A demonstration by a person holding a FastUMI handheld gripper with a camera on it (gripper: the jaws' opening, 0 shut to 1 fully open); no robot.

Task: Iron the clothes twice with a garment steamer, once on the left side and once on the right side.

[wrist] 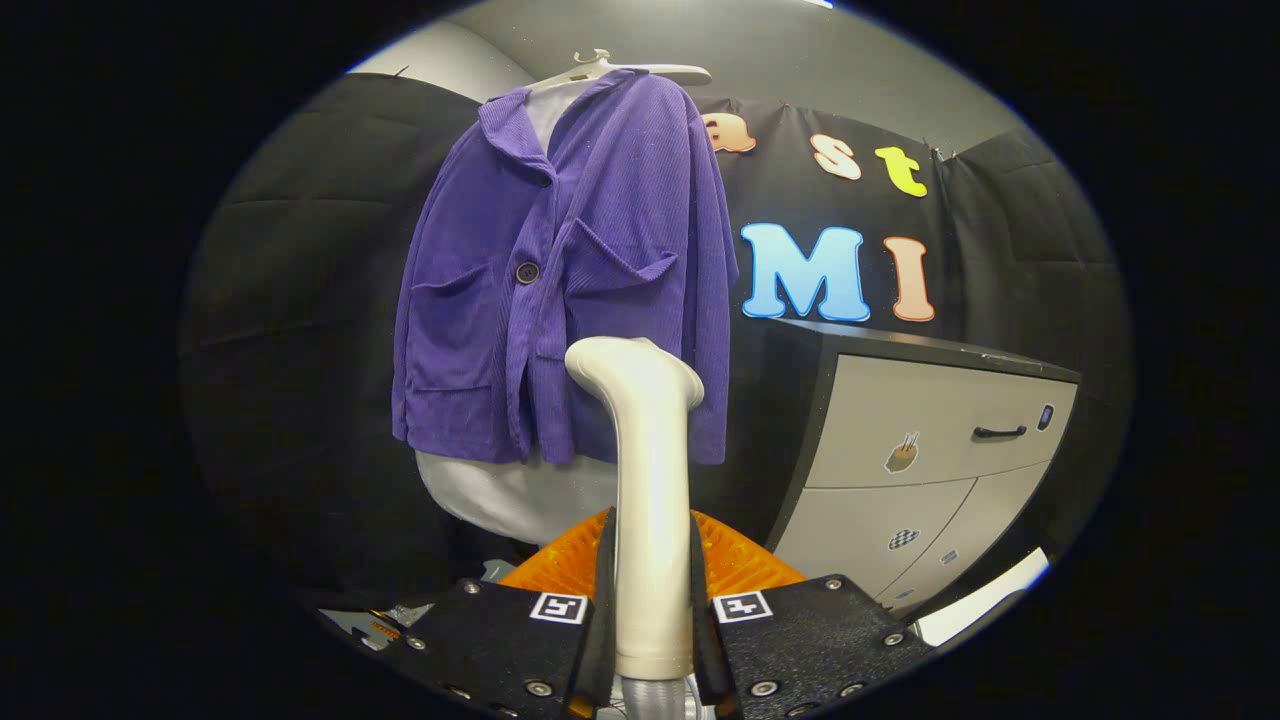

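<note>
A purple corduroy jacket (565,270) hangs on a white hanger (620,70) over a white garment (510,495), straight ahead of me. My gripper (650,580) is shut on the cream handle of the garment steamer (648,480), which stands upright between the fingers. The steamer's head (635,368) bends toward the lower right part of the jacket's front, near its hem. Whether the head touches the cloth I cannot tell.
A grey cabinet (930,450) with a dark top, a black drawer handle (1000,432) and stickers stands to the right of the jacket. Black cloth walls close the booth behind and to the left. An orange ribbed part (740,565) sits just beyond the fingers.
</note>
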